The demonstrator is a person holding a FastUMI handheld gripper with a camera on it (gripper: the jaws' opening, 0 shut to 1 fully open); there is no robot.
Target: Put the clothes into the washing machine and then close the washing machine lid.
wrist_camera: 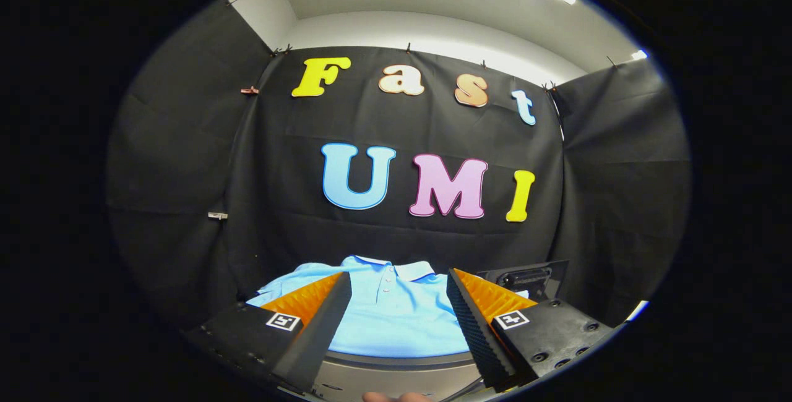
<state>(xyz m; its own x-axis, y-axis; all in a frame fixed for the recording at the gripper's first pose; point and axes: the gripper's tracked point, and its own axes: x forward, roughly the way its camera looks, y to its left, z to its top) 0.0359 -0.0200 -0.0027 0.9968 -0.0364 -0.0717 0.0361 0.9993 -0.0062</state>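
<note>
Light-blue polo shirt [387,315] lying flat, gripper [399,318] held level above it, fingers spread apart, grasping nothing

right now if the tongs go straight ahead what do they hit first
Most likely the light blue polo shirt, which lies just ahead of the open tongs, seen between the fingers. Depth is unclear; pointed higher, they would reach the black cloth wall beyond.

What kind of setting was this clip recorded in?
Likely a staged recording booth, not a home laundry room: black cloth walls clipped up around a light blue polo shirt lying flat, a dark appliance panel beside it. The gripper's fingers are open over the shirt.
</note>
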